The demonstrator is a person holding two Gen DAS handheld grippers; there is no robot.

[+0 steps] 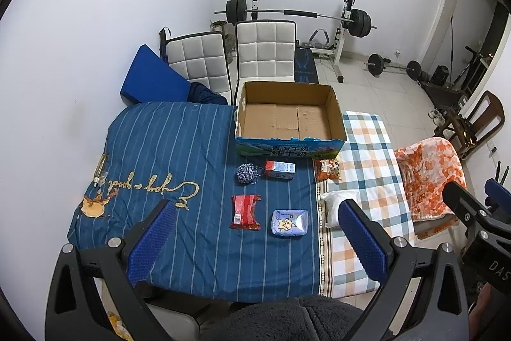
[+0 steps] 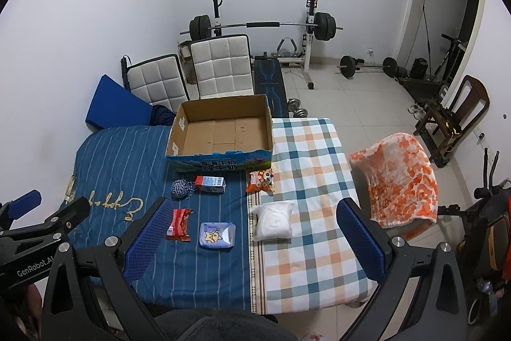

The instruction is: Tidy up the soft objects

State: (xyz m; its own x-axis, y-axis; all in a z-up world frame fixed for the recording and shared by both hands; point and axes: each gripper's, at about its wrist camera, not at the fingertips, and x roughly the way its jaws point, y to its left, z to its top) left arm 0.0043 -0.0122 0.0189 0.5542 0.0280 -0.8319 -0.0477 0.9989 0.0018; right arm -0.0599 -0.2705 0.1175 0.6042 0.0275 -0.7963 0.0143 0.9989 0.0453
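Note:
An empty cardboard box [image 1: 287, 117] [image 2: 223, 130] stands at the far side of a cloth-covered table. In front of it lie a blue-white rope ball [image 1: 246, 174] [image 2: 180, 189], a red-white carton [image 1: 280, 169] [image 2: 209, 183], an orange snack bag [image 1: 327, 169] [image 2: 261, 181], a red packet [image 1: 245, 211] [image 2: 179, 225], a blue tissue pack [image 1: 290, 222] [image 2: 217, 235] and a white soft bag [image 1: 338, 206] [image 2: 273, 221]. My left gripper [image 1: 255, 245] is open and empty above the near table edge. My right gripper [image 2: 255, 245] is open and empty, to its right.
A blue striped cloth [image 1: 159, 149] and a plaid cloth [image 2: 313, 181] cover the table. An orange-white blanket [image 2: 399, 181] hangs over a chair at the right. Two white padded chairs [image 1: 265, 50] and a barbell rack [image 1: 345, 21] stand behind.

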